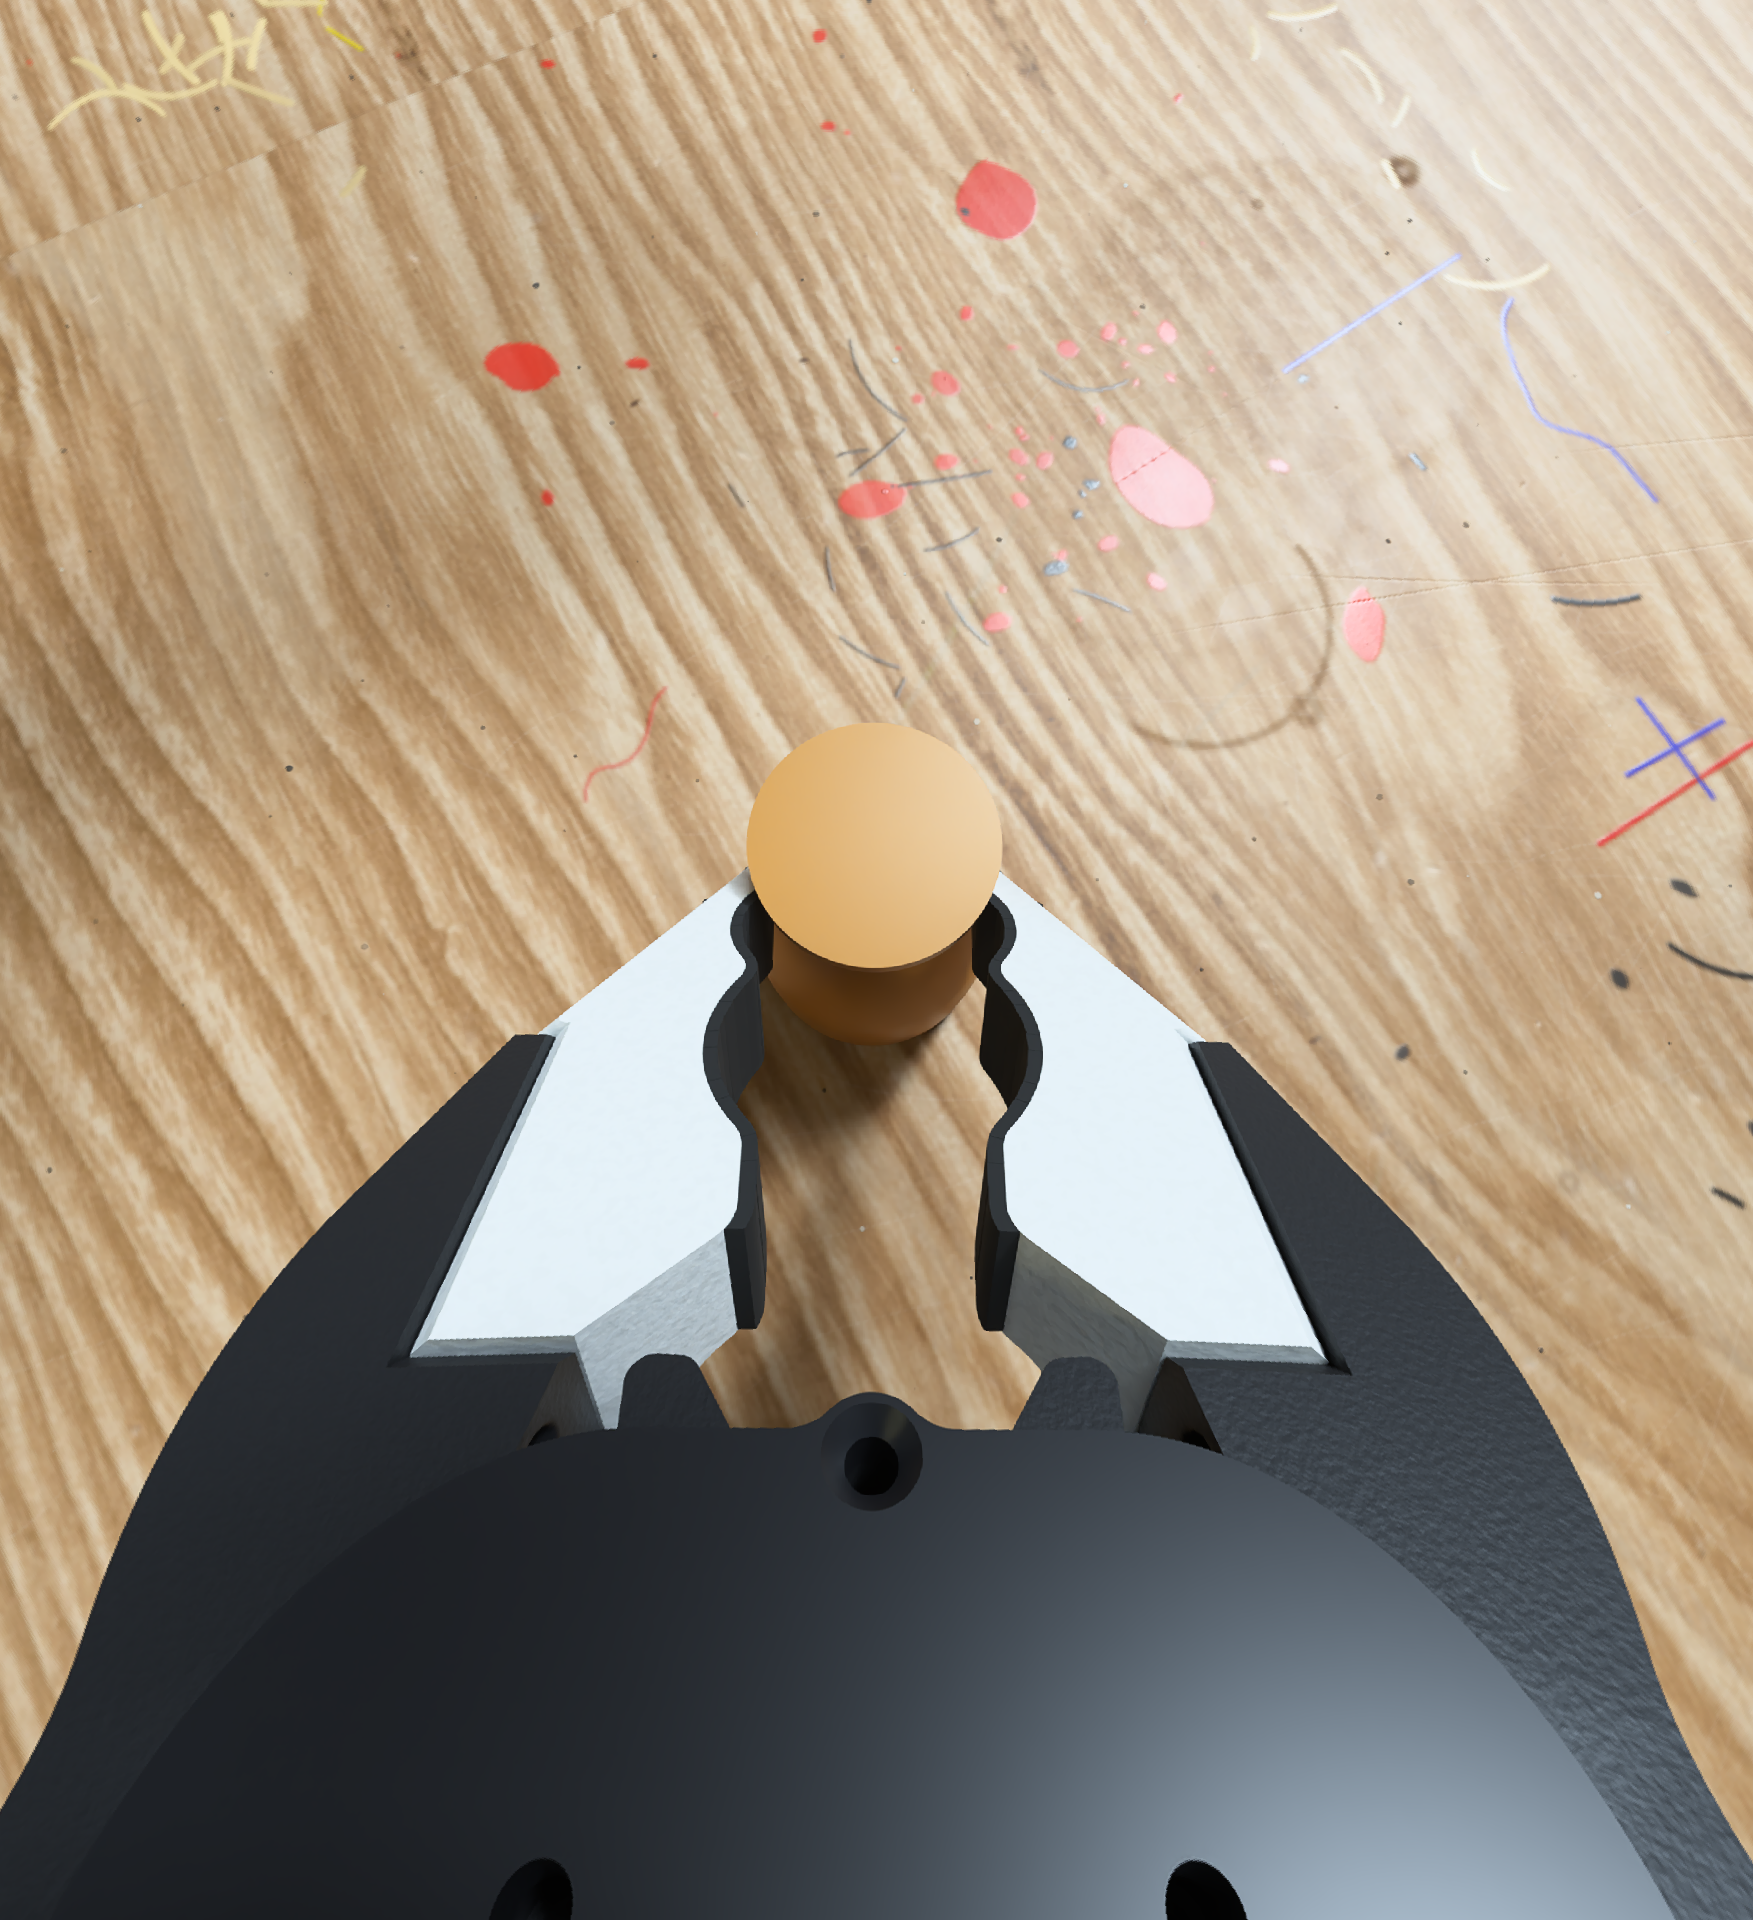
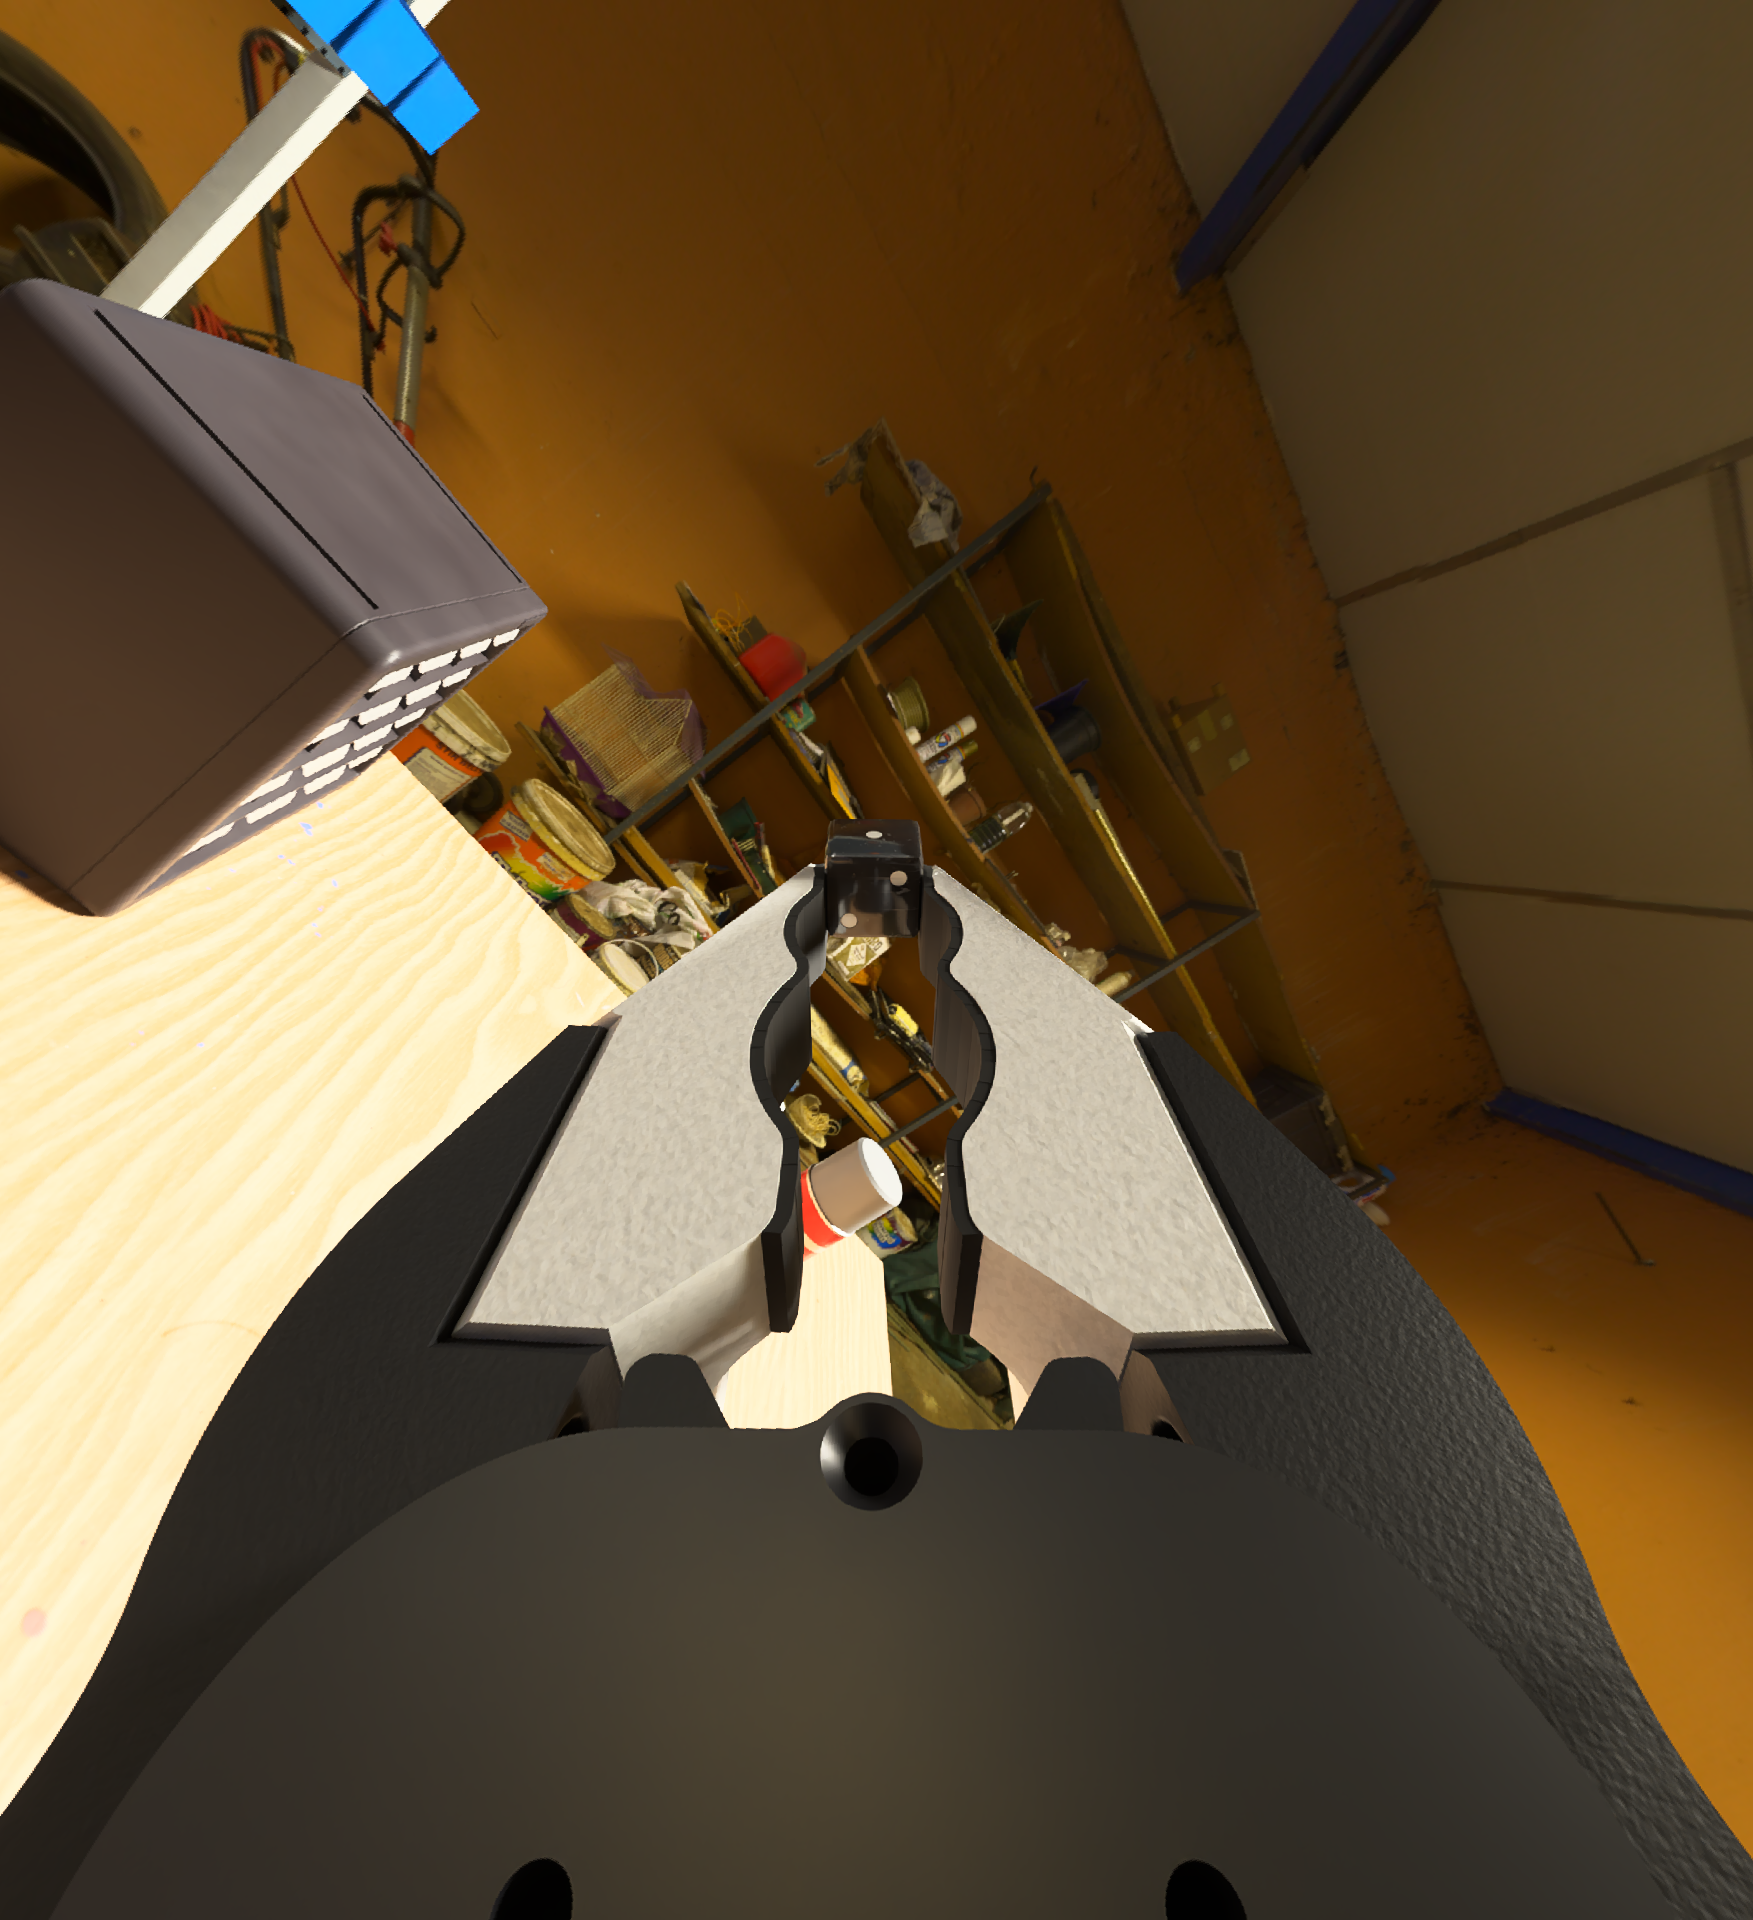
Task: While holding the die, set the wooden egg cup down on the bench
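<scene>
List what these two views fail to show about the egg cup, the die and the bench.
- Egg cup, left wrist view: its bowl end is hidden behind its own flat base, so contact with the bench is unclear.
- Die, right wrist view: small, its side faces covered by the right gripper fingertips.
- Right wrist view: the gripper body hides much of the bench.

No writing can be read here. The bench (image 1: 332, 727) carries only paint spots and pen scribbles, no letters. The tubs (image 2: 550, 831) and bottles (image 2: 945, 743) by the shelf (image 2: 955, 727) have coloured labels, too small to read. The die (image 2: 874, 878) shows white pips.
</scene>
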`<move>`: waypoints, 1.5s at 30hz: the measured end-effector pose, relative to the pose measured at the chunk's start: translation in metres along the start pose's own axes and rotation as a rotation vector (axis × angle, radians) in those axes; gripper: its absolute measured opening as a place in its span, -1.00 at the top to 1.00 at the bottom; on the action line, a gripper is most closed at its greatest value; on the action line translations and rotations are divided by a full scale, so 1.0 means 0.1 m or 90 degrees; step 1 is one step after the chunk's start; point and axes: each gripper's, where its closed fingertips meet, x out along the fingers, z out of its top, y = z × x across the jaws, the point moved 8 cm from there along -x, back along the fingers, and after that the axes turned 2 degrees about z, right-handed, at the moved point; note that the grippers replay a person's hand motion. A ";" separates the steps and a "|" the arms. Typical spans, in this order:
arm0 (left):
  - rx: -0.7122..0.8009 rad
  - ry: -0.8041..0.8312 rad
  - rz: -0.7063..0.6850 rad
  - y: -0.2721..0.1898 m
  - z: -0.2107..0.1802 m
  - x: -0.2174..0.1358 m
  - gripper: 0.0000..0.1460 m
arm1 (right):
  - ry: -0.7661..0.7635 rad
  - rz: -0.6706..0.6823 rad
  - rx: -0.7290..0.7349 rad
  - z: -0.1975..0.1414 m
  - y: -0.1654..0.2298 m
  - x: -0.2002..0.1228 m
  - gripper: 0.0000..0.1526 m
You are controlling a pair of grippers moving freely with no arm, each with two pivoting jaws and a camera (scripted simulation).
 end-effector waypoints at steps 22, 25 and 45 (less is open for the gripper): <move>0.007 -0.051 0.010 -0.02 -0.06 0.01 0.48 | 0.061 0.038 0.014 0.05 -0.04 0.03 0.79; 0.006 -0.054 0.010 -0.02 -0.06 0.02 0.48 | 0.069 0.038 0.007 0.06 -0.04 0.02 0.79; 0.008 -0.045 0.018 -0.03 -0.06 0.02 0.48 | 0.144 0.033 0.024 0.15 -0.04 0.02 0.79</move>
